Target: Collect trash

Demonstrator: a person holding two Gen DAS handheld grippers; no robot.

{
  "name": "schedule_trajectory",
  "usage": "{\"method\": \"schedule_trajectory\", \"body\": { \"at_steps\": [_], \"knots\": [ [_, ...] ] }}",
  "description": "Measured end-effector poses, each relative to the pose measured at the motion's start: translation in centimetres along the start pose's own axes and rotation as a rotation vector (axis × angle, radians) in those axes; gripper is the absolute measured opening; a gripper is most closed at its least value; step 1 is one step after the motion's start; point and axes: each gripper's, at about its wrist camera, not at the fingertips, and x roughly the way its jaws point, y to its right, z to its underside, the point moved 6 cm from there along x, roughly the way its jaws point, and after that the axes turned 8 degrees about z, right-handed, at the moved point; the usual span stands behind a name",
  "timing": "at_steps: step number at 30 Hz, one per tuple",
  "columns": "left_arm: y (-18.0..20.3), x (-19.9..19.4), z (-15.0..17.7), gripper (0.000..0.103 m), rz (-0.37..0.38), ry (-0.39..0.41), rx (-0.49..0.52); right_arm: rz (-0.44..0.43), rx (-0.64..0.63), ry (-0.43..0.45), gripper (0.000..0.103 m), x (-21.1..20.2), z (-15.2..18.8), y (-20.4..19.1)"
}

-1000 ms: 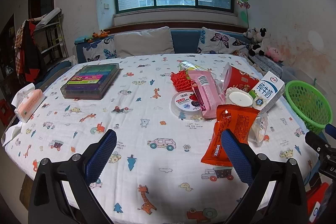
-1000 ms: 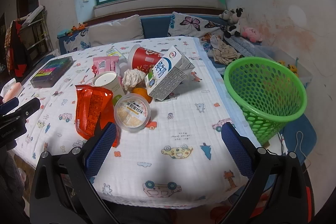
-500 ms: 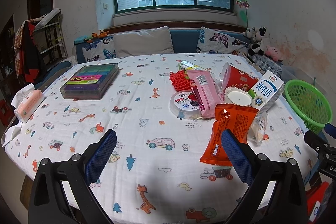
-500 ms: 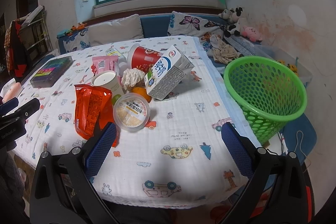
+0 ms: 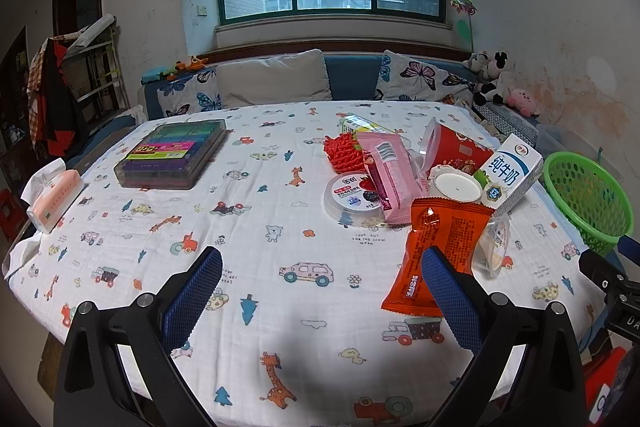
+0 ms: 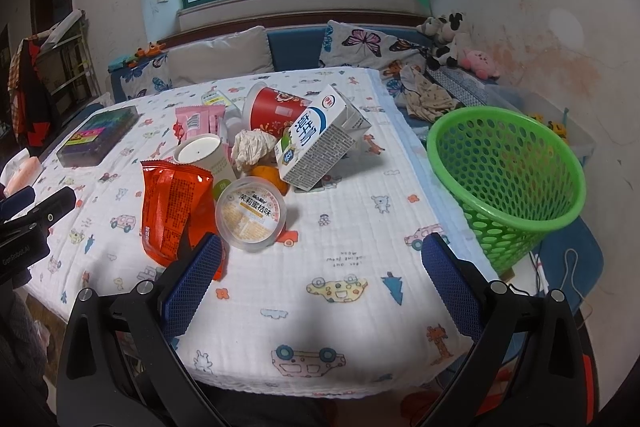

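A trash pile lies on the cloth-covered table [image 5: 256,311]: an orange snack bag [image 5: 440,247] [image 6: 172,203], a milk carton [image 5: 510,179] [image 6: 320,143], a pink wrapper [image 5: 390,171], a red paper cup [image 6: 276,109], a clear yogurt cup [image 6: 252,213], a crumpled tissue [image 6: 250,147]. A green mesh basket [image 6: 508,179] [image 5: 588,199] stands off the table's right edge. My left gripper [image 5: 320,291] is open and empty, above the near table. My right gripper [image 6: 320,279] is open and empty, in front of the pile.
A clear box of coloured items [image 5: 174,153] and a pink tissue pack [image 5: 54,199] lie at the table's left. A sofa with cushions [image 5: 276,79] runs behind the table. Plush toys [image 6: 460,47] sit at the back right.
Both grippers have drifted slightly; the pile and basket sit almost where they were. Both stay open and empty.
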Motion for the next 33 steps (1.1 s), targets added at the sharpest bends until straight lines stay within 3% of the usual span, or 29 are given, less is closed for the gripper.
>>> {"method": "schedule_trajectory", "body": {
  "at_steps": [13,33],
  "knots": [
    [0.1,0.2,0.1,0.097,0.001,-0.005,0.001,0.000,-0.006,-0.007,0.099,0.4,-0.1,-0.1],
    [0.5,4.2,-0.3,0.097,0.022,-0.094,-0.001,-0.008,-0.017,-0.060,0.099,3.4,-1.3,-0.3]
  ]
}}
